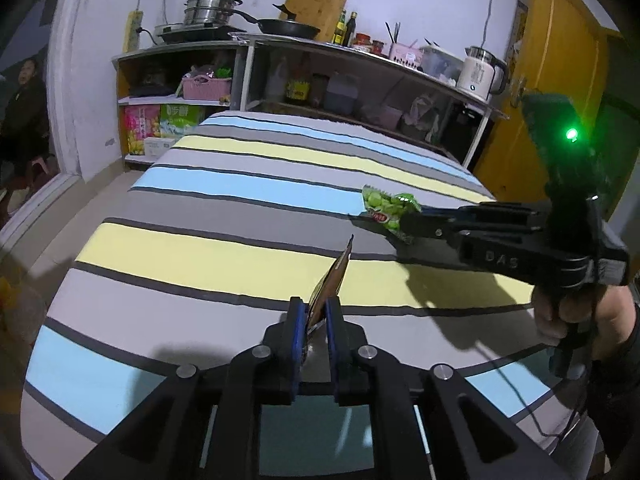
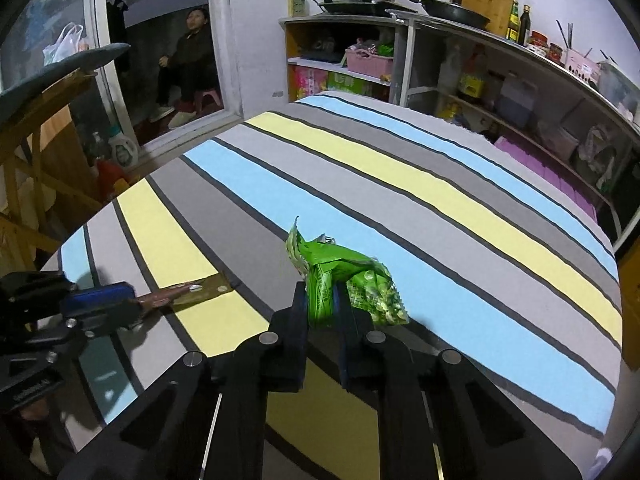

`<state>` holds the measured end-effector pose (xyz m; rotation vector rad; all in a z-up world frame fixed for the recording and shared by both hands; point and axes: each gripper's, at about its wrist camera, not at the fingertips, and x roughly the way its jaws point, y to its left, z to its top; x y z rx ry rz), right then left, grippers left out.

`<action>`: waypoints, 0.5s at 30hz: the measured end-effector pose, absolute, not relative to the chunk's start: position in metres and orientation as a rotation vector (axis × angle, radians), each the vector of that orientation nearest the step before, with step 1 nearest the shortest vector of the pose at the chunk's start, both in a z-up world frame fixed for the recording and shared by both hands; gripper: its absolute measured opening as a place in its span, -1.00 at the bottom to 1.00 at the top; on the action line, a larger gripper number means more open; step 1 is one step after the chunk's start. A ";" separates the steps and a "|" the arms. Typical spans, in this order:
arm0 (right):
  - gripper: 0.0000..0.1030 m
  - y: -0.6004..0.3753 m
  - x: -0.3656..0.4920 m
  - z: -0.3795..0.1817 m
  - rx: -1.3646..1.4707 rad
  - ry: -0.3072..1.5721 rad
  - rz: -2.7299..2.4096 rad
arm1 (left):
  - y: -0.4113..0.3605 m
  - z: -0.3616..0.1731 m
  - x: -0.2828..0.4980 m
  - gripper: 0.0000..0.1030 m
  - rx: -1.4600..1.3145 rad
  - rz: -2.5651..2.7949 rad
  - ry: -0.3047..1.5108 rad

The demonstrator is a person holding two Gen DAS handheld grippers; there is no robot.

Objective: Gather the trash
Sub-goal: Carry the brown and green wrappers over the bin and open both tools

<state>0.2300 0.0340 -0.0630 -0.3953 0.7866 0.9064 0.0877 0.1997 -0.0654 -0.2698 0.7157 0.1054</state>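
My left gripper point(image 1: 316, 312) is shut on a flat brown-gold snack wrapper point(image 1: 334, 280), held edge-on above the striped bed point(image 1: 240, 208). In the right wrist view the same wrapper point(image 2: 188, 294) sticks out of the left gripper point(image 2: 136, 306) at the lower left. My right gripper point(image 2: 322, 300) is shut on a crumpled green snack bag point(image 2: 344, 276), lifted a little above the bedcover point(image 2: 440, 220). In the left wrist view that green bag point(image 1: 388, 208) hangs from the right gripper point(image 1: 412, 218) at the right.
Shelves with a pan point(image 1: 288, 26), steamer pot point(image 1: 210, 8), bottles and a kettle point(image 1: 480, 72) stand beyond the bed. A yellow door point(image 1: 560, 80) is at the right. A person point(image 2: 188, 52) sits in the doorway at the left. A wooden frame point(image 2: 36, 152) is left of the bed.
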 end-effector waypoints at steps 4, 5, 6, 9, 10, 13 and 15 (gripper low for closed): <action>-0.77 0.026 0.226 -0.058 -0.357 0.785 0.903 | 0.195 -0.071 0.100 -0.71 -0.233 0.105 0.776; -0.78 0.022 0.225 -0.056 -0.348 0.782 0.901 | 0.194 -0.074 0.103 -0.71 -0.223 0.112 0.794; -0.78 0.019 0.223 -0.053 -0.339 0.777 0.900 | 0.192 -0.074 0.104 -0.71 -0.212 0.118 0.786; -0.78 0.007 0.215 -0.046 -0.318 0.764 0.890 | 0.189 -0.073 0.104 -0.74 -0.214 0.120 0.782; -0.78 0.002 0.214 -0.044 -0.311 0.760 0.885 | 0.188 -0.072 0.104 -0.80 -0.219 0.120 0.777; -0.78 -0.014 0.210 -0.037 -0.282 0.750 0.867 | 0.185 -0.069 0.100 -0.82 -0.229 0.119 0.758; -0.78 -0.025 0.205 -0.033 -0.263 0.745 0.854 | 0.181 -0.064 0.098 -0.82 -0.242 0.111 0.742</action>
